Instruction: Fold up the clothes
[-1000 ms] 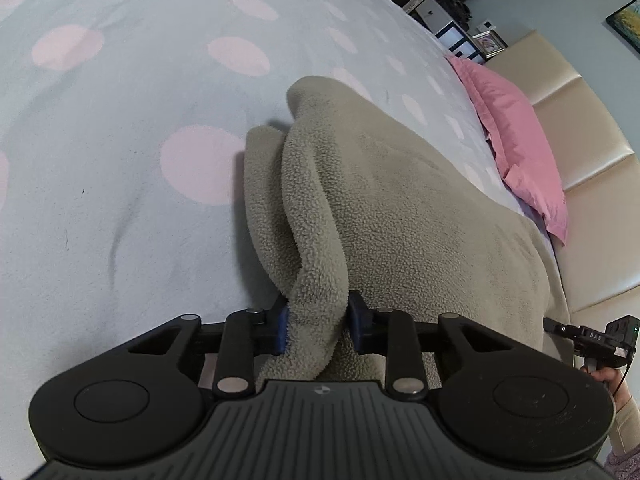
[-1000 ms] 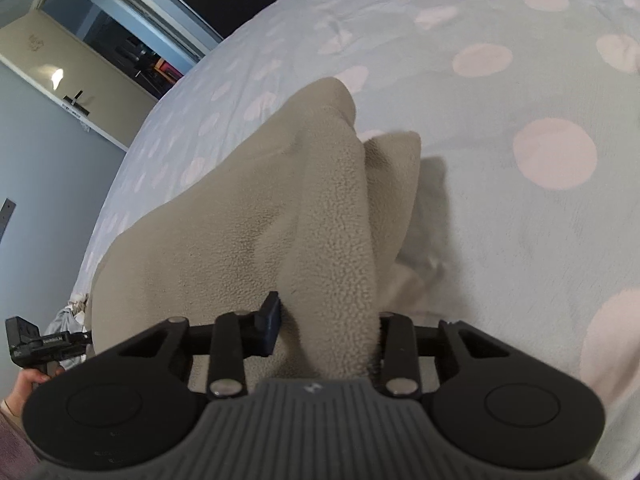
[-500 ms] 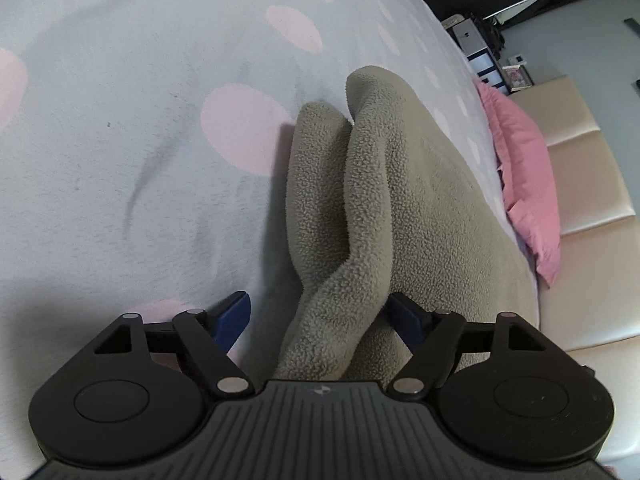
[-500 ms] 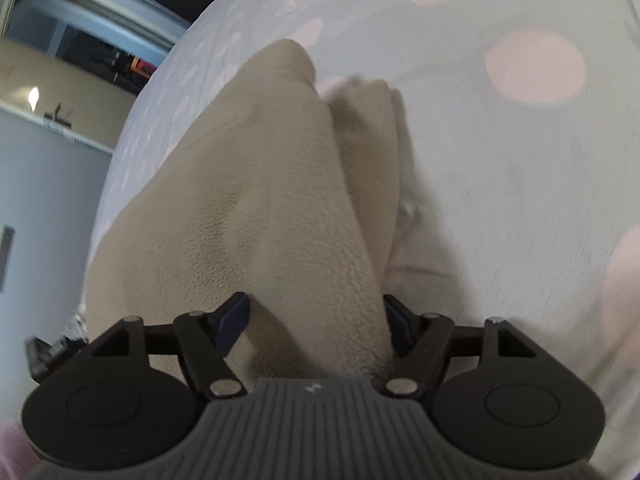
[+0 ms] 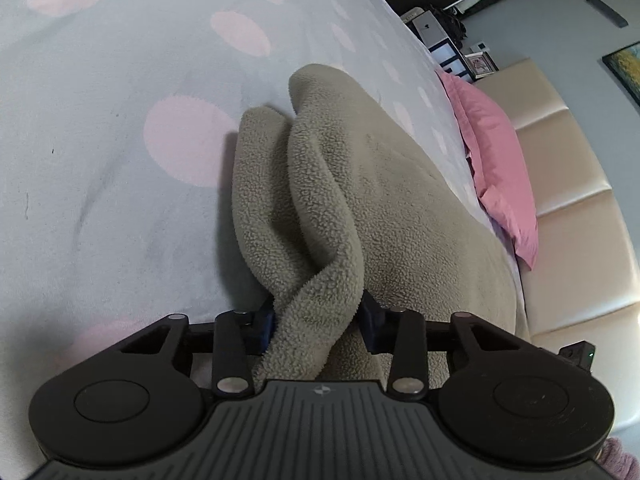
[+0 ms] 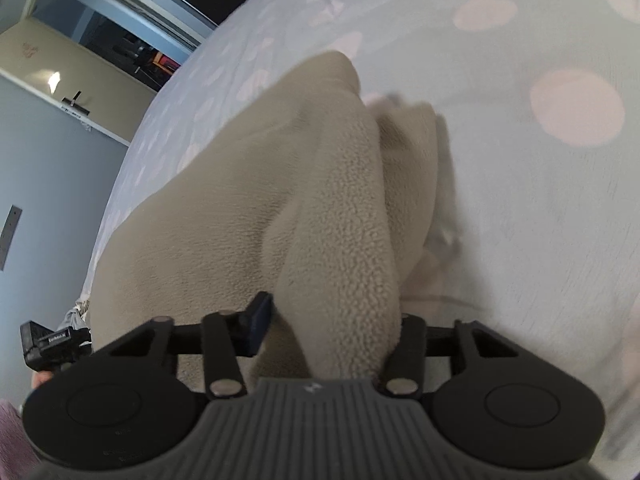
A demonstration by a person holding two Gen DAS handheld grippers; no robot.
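Pale grey bedsheet with pink dots [image 5: 120, 208], pink pillow [image 5: 500, 160] beside cream padded headboard [image 5: 572, 216], beige fleece garment [image 5: 360, 200] bunched on bed, left tool [image 5: 318, 326] and right tool [image 6: 332, 320] both closing, clamped on fleece folds

A home bedroom. Shown by a bed under a pale grey sheet with pink dots [image 5: 120, 80], a pink pillow [image 5: 500, 168] against a cream padded headboard [image 5: 572, 208], framed photos [image 5: 482, 64] on a low unit beside it. Also a picture [image 5: 624, 68] on the grey wall and a doorway [image 6: 100, 12] beyond the bed.
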